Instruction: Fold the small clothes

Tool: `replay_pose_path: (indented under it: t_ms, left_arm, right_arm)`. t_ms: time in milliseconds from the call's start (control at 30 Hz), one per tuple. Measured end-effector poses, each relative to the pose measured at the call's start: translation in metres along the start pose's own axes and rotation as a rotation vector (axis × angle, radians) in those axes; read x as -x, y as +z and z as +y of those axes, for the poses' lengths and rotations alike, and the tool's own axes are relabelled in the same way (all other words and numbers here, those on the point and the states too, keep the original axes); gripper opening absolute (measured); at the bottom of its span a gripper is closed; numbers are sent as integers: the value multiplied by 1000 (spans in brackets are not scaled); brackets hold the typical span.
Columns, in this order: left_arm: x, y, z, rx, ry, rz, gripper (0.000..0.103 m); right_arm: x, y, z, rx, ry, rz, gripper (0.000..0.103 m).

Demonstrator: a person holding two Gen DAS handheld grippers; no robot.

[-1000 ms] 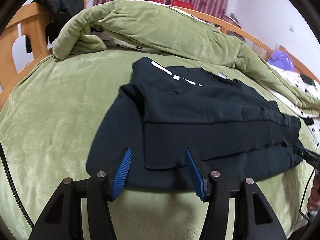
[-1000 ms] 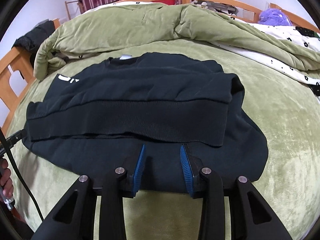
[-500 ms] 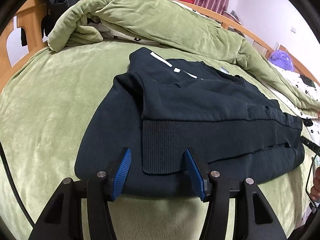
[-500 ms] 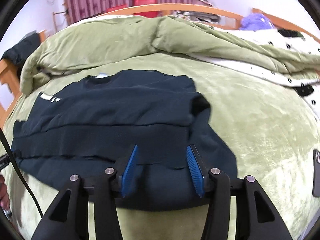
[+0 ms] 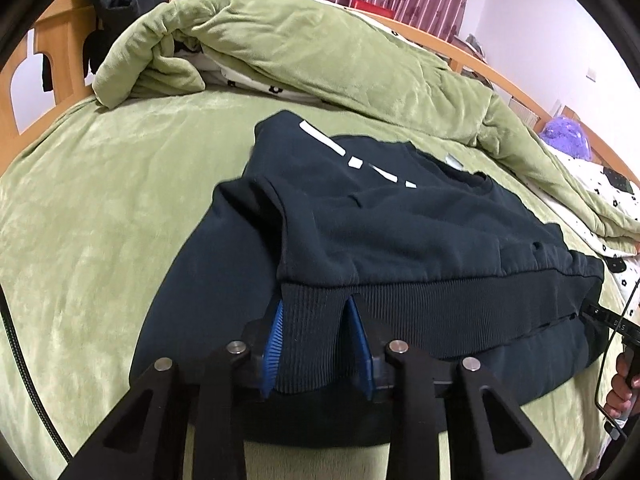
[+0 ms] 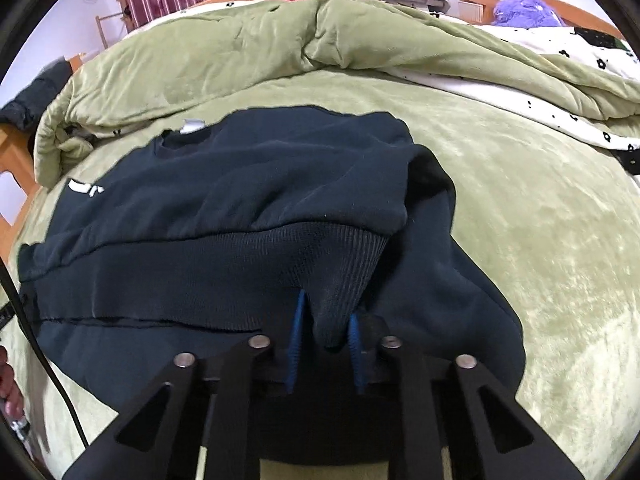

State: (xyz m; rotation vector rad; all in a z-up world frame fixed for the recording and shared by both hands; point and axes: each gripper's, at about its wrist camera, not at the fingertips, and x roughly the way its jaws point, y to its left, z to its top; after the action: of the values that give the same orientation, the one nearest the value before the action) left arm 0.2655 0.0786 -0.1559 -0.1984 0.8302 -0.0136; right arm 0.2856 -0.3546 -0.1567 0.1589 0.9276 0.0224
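Note:
A dark navy sweatshirt (image 5: 400,232) with white print lies partly folded on the green bed; it also shows in the right wrist view (image 6: 240,200). Its ribbed hem (image 5: 460,312) runs across the near side. My left gripper (image 5: 316,320) is shut on the hem's left end, the cloth bunched between the blue pads. My right gripper (image 6: 324,320) is shut on the hem's right end (image 6: 336,264), which is pinched into a peak and lifted slightly.
A rumpled green duvet (image 5: 320,40) lies along the far side of the bed. A wooden bed frame (image 5: 52,52) with a dark garment stands at the left. A purple plush (image 6: 524,8) and a patterned white sheet (image 6: 560,92) lie at the right.
Both grippers moved forward onto the ribbed hem and closed on it. They were open above the near edge before. The hem now bunches and lifts at both ends.

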Motion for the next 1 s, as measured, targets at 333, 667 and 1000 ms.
replay_pose_path:
  t_ms: [333,667,1000]
  left_arm:
    - [-8,21,4,46,-13,-70,28]
    - [-15,15,-2,7,43,-29,50]
    - [11,-31,-9,-40,67,-26,58]
  right_arm:
    - [-9,23,-2,-69,81,-62,16]
    - [-8,22,5,40,-40,-47,28]
    - [51,-13,31,145,21,-93,28]
